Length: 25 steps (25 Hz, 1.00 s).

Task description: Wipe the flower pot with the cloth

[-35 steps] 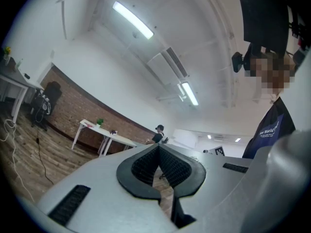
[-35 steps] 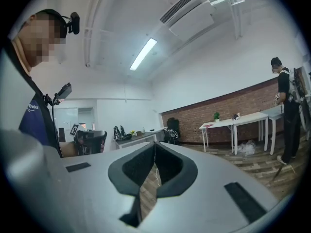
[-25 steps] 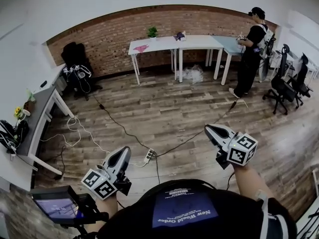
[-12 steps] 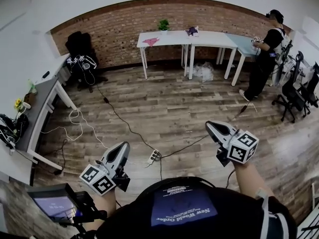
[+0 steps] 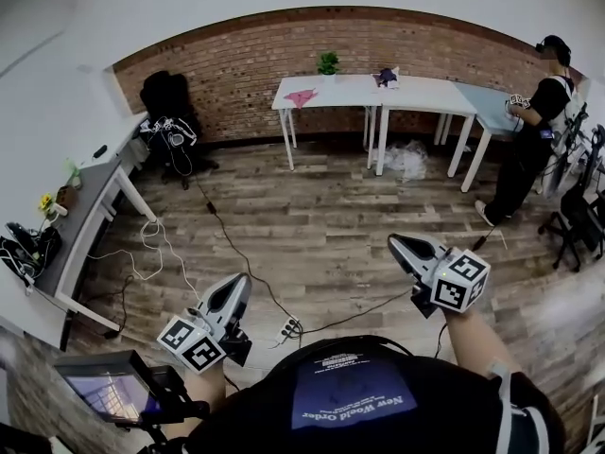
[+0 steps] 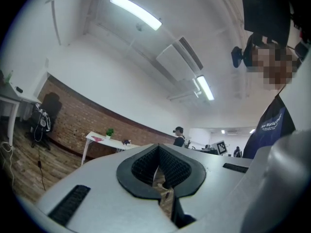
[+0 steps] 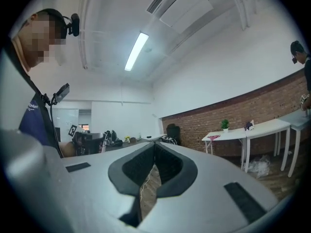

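The pot (image 5: 328,62) with a green plant stands on a white table (image 5: 345,90) at the brick wall (image 5: 236,64), on the far side of the room. The pink cloth (image 5: 301,96) lies on the same table, just beside the pot, nearer to the table's left front corner. A small dark thing (image 5: 386,77) lies further right on the table.

Both grippers are well apart from this table, above the wooden floor (image 5: 321,216) and close to the body of the person who holds them. The left gripper (image 5: 241,283) is clenched, its pads are together and nothing is between them. The right gripper (image 5: 396,244) is clenched and empty in the same way.

A power strip (image 5: 287,328) lies on the floor between the grippers. A black chair (image 5: 170,102) stands left of the table, and a grey desk (image 5: 90,211) is along the left wall. Another person (image 5: 534,130) stands at the right end of the tables.
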### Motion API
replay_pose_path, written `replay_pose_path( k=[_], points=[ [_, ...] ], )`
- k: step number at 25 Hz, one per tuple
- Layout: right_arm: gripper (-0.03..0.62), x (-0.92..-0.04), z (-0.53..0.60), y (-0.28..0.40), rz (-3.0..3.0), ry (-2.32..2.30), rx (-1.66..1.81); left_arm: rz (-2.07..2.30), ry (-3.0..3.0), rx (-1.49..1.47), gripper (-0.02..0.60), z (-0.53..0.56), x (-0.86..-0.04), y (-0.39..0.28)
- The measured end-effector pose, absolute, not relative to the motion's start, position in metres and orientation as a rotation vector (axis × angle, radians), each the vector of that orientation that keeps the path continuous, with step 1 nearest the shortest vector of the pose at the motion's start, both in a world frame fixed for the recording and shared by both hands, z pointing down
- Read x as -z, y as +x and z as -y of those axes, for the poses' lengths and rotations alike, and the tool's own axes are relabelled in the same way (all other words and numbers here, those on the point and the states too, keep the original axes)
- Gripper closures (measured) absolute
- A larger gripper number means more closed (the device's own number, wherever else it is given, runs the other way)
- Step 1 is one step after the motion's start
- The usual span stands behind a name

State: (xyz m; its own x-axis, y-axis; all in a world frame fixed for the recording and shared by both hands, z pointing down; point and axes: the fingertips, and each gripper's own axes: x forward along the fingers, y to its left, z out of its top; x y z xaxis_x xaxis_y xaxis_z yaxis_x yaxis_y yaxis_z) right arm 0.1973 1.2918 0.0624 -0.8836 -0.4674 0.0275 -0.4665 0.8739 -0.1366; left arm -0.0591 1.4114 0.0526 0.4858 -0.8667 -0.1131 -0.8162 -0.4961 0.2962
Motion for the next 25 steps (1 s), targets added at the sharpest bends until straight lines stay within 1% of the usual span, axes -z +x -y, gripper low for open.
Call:
replay_pose_path(
  k=[3,6,10,14,19,25],
  points=[
    [0.599,-0.059,-1.248,0.220,-3.040,-0.734,0.204,1.446,2.518,0.401,0.586,-1.368,-0.050,-0.030],
    [0.599,-0.063,-1.213,0.239,-3.040,-0.727,0.210,1.419,2.529,0.363,0.586,-1.334,-0.058,-0.001],
    [0.599,-0.074,-1.178,0.251,-3.034,-0.732,0.236,1.405,2.526,0.312,0.586,-1.295,-0.066,0.013],
    [0.599,-0.088,-1.143,0.256,-3.022,-0.777,0.294,1.382,2.519,0.322,0.586,-1.256,-0.072,0.011],
    [0.599,-0.093,-1.094,0.246,-3.017,-0.830,0.289,1.315,2.540,0.313,0.586,-1.194,-0.081,-0.001],
    [0.599,-0.109,-1.012,0.204,-3.001,-0.934,0.272,1.215,2.593,0.321,0.586,-1.103,-0.096,-0.050]
  ],
)
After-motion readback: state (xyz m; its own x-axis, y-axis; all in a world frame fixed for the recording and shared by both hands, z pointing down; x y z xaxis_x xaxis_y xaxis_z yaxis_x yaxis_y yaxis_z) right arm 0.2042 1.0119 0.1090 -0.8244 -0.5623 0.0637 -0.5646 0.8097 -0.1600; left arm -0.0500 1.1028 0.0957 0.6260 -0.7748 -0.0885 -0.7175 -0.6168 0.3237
